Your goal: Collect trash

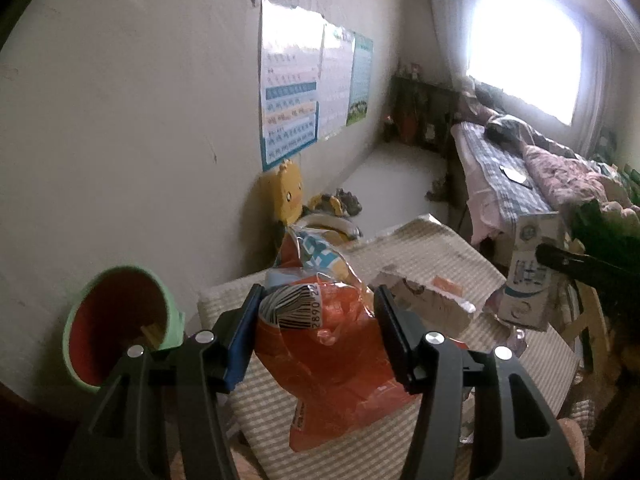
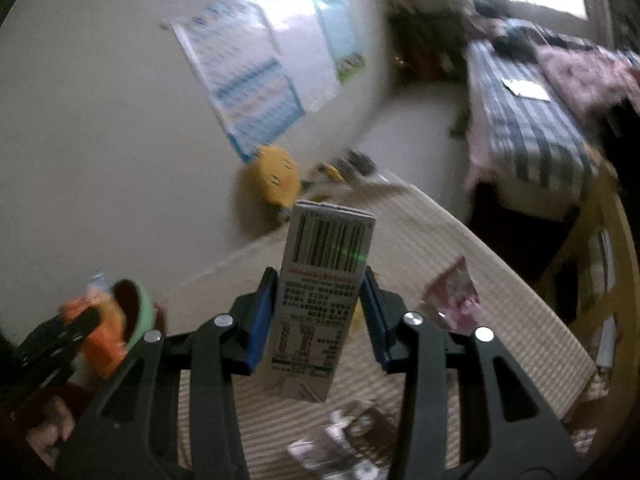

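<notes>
We hold the orange snack bag (image 1: 336,344) clamped in the left gripper (image 1: 318,320) and the milk carton (image 2: 320,300) pinched in the right gripper (image 2: 320,308).

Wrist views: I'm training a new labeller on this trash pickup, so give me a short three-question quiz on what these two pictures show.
1. True or false: the left gripper holds an orange snack bag between its jaws.
2. What does the right gripper grip?
A. a glass bottle
B. a drink carton
C. a spoon
3. Fill in: the bin near the wall has a green rim and a ___ inside.

Key
1. True: the bag sits between the pads, above the striped table cover.
2. B: the carton stands upright in the jaws, barcode side to the camera.
3. Red.
</notes>
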The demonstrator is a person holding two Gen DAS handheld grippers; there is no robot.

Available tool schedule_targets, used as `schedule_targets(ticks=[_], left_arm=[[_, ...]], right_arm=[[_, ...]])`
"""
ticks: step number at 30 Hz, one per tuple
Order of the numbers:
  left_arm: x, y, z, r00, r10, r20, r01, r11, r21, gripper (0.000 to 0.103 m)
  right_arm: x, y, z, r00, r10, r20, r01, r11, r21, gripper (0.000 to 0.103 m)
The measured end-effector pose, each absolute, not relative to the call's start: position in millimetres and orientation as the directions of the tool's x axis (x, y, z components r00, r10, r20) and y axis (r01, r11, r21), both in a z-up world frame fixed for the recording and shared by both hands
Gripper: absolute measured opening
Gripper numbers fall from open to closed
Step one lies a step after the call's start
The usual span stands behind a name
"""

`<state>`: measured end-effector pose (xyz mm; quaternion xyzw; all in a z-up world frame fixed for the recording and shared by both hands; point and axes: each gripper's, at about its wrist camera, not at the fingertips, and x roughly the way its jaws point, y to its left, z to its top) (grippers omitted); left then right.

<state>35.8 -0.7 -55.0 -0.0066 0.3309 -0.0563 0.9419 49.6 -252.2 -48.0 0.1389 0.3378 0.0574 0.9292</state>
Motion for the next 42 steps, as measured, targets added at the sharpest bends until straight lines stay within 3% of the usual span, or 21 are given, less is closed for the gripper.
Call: schedule_targets(ticks=[7,9,19,23,30,33,42], left_arm=[[18,17,-29,0.819,-0.076,-0.569,0.072,0.997,-0.028,0.054],[14,23,-25,0.828,-0.062,-0.558,0.059,0.998,-0.024,0.054],[10,55,-37,0.806,-0.039,-0.591,0.005,0.998,-0.060,0.054],[10,64,-42,0.796,-0.041,-0.604,-0.010,0.997,-0.081,0.054],[10,70,-45,0.788,-0.030,-0.615,-0.025,0.996,-0.081,0.054],[11,72,-49,0.779,-0.024,-0.626,-0.034,0.996,-0.081,0.054],[20,75,-62,0.751,-0.018,-0.660,-0.047,0.996,-0.080,0.054]], right_arm=[[31,-216,-19,0.791,0.286,-0.540,-0.131,0.943,0.307,0.039],[28,-208,-17,0.790,0.297,-0.536,-0.148,0.941,0.303,0.033],[36,-176,-59,0.652,0.259,-0.713,-0.178,0.966,0.188,0.033],[44,-156,-102,0.545,0.259,-0.798,-0.236,0.960,0.150,0.046],[71,-129,-171,0.372,0.213,-0.903,-0.354,0.932,0.073,0.054],[80,-125,-189,0.338,0.179,-0.924,-0.381,0.924,0.040,0.065],[95,-122,-219,0.281,0.113,-0.953,-0.399,0.917,-0.010,0.062]])
